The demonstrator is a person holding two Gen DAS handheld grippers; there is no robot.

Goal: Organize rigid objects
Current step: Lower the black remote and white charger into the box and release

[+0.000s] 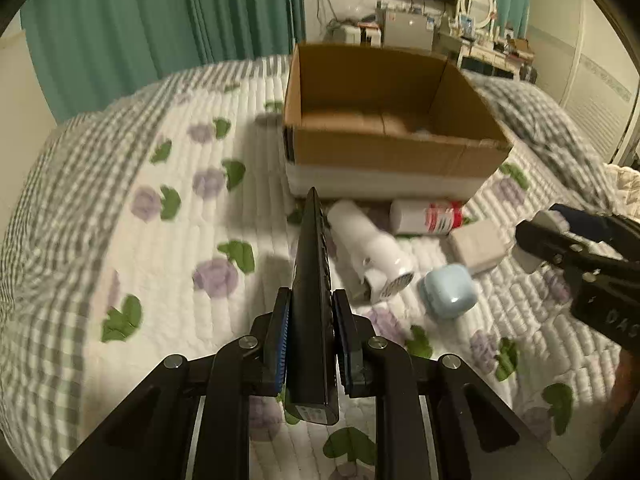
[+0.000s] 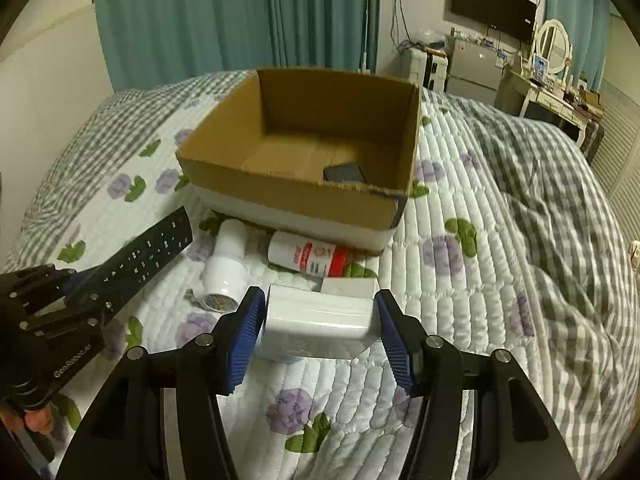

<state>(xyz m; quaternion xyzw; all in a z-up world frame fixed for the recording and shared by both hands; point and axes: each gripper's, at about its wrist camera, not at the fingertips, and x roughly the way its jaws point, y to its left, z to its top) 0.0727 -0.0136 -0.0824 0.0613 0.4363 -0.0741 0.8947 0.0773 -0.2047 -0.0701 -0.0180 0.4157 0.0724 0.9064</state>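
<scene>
My left gripper (image 1: 310, 316) is shut on a black remote control (image 1: 312, 280), held edge-up above the bed; it also shows in the right wrist view (image 2: 148, 250). My right gripper (image 2: 318, 320) is shut on a white rectangular box (image 2: 316, 328), lifted a little above the quilt. An open cardboard box (image 2: 288, 196) stands on the bed ahead, with a dark flat object (image 2: 345, 173) inside. Before it lie a white hair dryer (image 1: 370, 246), a white bottle with a red label (image 1: 426, 216), a light blue case (image 1: 450, 290) and a grey-white box (image 1: 478, 246).
The bed has a white quilt with purple flowers (image 2: 448, 256) and a grey checked blanket (image 2: 560, 208) on the right. Green curtains (image 2: 240, 16) hang behind. A TV (image 2: 494, 10), a small fridge and a dressing table stand at the far right.
</scene>
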